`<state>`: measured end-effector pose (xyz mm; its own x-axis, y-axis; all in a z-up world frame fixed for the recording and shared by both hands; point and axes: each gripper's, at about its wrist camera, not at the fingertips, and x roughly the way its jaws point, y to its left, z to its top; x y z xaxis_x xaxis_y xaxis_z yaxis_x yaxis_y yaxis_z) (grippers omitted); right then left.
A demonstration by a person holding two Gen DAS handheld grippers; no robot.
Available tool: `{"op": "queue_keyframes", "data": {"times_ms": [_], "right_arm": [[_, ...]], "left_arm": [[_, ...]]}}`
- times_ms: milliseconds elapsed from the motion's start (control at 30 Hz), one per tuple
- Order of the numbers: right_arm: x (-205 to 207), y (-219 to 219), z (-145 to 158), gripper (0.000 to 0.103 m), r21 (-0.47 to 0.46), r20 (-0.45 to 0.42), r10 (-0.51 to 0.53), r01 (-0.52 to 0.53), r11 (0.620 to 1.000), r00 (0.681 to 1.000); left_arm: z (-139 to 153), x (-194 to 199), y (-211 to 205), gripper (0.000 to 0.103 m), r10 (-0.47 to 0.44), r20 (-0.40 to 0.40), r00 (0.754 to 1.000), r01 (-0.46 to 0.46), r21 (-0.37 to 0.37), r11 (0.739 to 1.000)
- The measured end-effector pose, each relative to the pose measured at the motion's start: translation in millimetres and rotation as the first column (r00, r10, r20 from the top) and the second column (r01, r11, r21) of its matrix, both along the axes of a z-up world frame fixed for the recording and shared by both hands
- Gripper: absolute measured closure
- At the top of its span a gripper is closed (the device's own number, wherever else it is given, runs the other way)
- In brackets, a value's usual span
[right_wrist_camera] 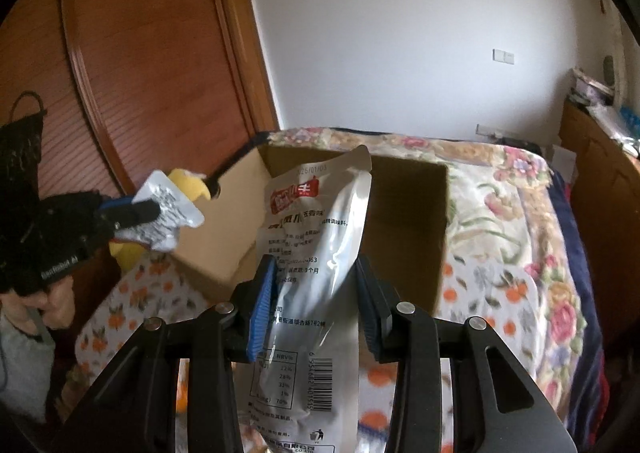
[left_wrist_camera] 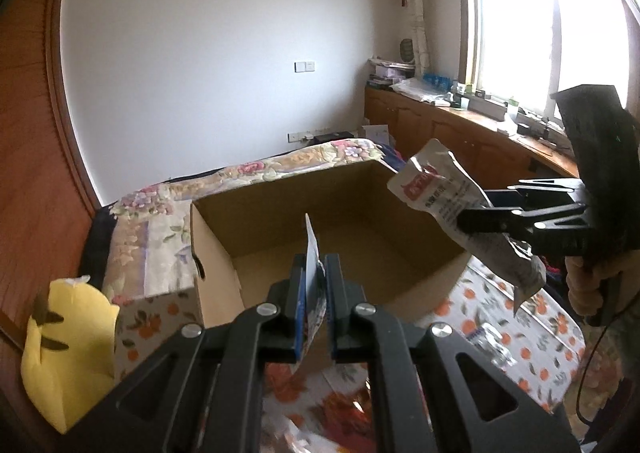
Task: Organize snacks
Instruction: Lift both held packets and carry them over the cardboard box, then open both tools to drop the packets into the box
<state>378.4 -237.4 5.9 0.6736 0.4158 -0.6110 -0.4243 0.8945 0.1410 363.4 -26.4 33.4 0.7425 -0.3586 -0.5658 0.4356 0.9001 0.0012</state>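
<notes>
The left gripper (left_wrist_camera: 316,293) is clamped on a small flat packet (left_wrist_camera: 312,253) standing edge-on between its pads, near the cardboard box (left_wrist_camera: 320,221) on the floral bedspread (left_wrist_camera: 520,333). The right gripper (right_wrist_camera: 316,305) grips a large silver snack pouch (right_wrist_camera: 316,237) at mid-length, its top pointing toward the box's open interior.

Left gripper (left_wrist_camera: 316,285) pinches a thin packet (left_wrist_camera: 311,253) before the open cardboard box (left_wrist_camera: 304,213)
</notes>
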Motion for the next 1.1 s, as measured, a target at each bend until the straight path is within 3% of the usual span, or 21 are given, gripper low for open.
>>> {"op": "queue_keyframes", "data": {"times_ms": [367,667,1100], "right_arm": [[88.6,9.4,-18.1,0.065,0.025,-0.046,-0.029,0.03,0.999,0.999],[105.9,10.2,-37.2,0.063,-0.026,-0.055,-0.086,0.085,0.996,0.995],[97.0,11.5,-49.8,0.059,-0.078,-0.068,-0.117,0.111,0.991,0.991]], "left_arm": [[-30.0,64.1,-6.5,0.098,0.022,-0.058,0.998,-0.023,-0.014,1.0],[-55.0,81.6,-7.9,0.096,0.044,-0.109,0.993,-0.046,-0.02,0.999],[-54.9,65.8,-17.0,0.087,0.039,-0.123,0.992,-0.033,0.043,0.999]]}}
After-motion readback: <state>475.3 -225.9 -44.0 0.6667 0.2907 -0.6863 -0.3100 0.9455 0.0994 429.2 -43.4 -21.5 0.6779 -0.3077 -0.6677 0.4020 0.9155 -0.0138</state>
